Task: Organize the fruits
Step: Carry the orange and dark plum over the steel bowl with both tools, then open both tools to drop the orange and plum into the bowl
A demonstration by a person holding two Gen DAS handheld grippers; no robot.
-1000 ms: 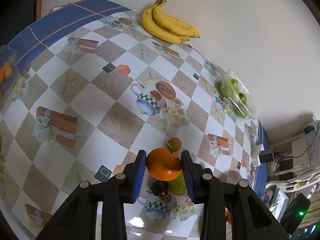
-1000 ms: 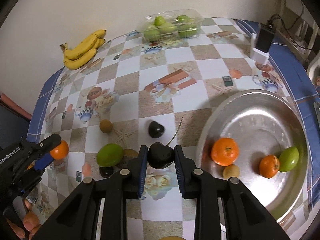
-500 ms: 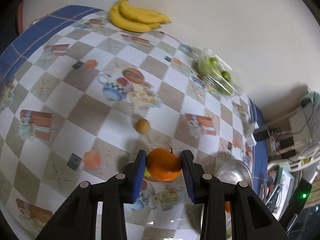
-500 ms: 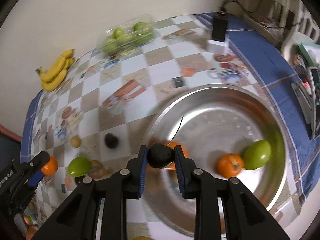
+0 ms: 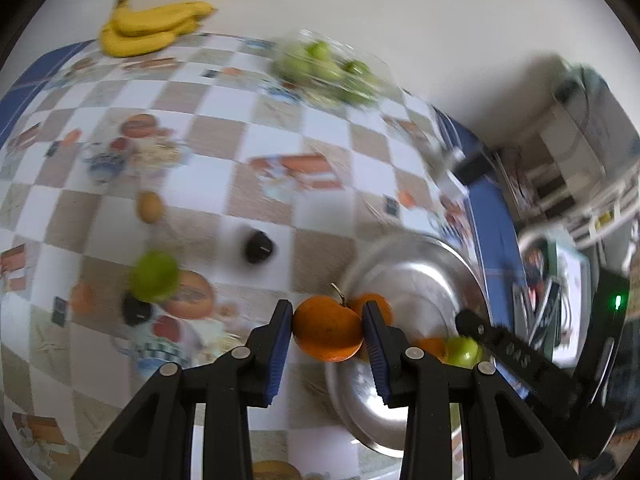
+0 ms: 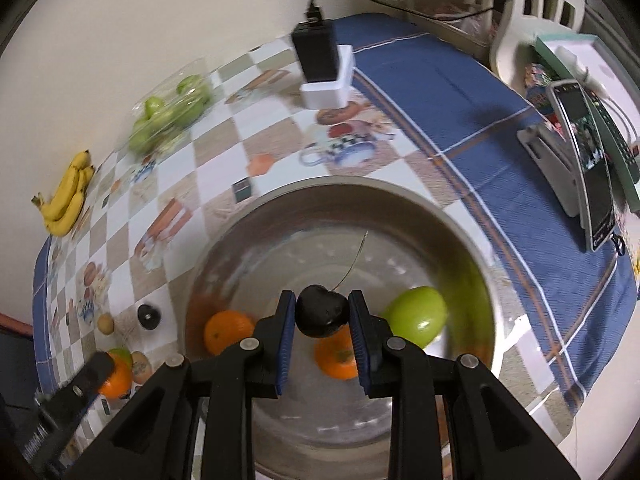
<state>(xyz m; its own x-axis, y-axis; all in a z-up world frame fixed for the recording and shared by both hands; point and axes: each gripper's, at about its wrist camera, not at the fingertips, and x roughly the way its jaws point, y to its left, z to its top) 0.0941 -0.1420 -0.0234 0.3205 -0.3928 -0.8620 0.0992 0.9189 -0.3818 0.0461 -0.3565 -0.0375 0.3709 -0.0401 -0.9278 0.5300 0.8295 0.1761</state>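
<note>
Checkered tablecloth (image 6: 224,148) against pale wall (image 6: 120,20); left tool (image 5: 327,334) gripping orange (image 5: 327,334), right tool (image 6: 322,317) gripping cherry (image 6: 320,316).

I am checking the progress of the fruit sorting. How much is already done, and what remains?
Done: two oranges and a green fruit lie in the metal bowl. In hand: the right gripper holds a dark cherry over the bowl, and the left gripper holds an orange near its rim. Left on the table: a green fruit, dark cherries and a small brown fruit.
</note>
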